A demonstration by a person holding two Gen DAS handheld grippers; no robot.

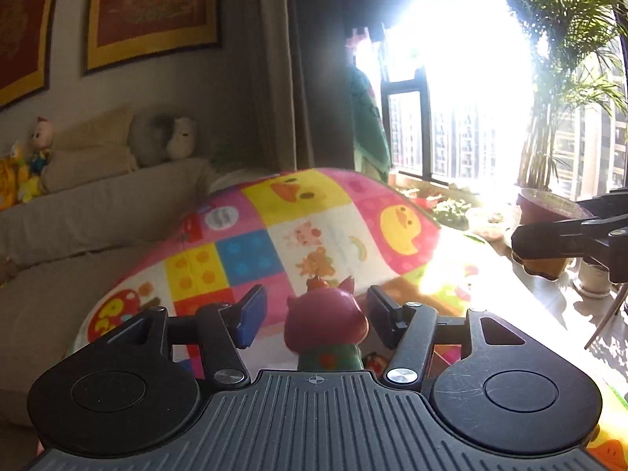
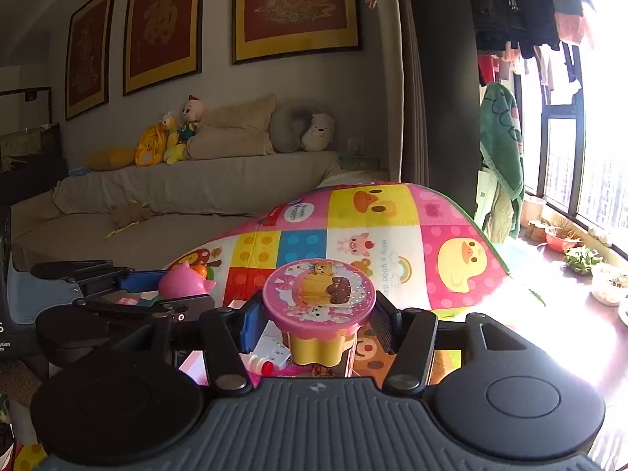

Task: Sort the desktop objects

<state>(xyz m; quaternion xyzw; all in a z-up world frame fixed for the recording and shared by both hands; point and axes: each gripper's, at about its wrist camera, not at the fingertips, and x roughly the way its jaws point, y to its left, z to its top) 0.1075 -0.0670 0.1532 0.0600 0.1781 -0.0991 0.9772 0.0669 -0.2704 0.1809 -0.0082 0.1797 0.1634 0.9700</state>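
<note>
Pink figurine (image 1: 325,324) stands between left jaws, seemingly untouched; tub (image 2: 318,310) between right.

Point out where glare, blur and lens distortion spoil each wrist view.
Left wrist view: the window blows out to white and washes the mat's right edge; the pink toy is soft. Right wrist view: more evenly lit, glare only at the far-right window; the pink-lidded cup is fairly sharp. Both views bend the frames and curtains near the edges.
</note>
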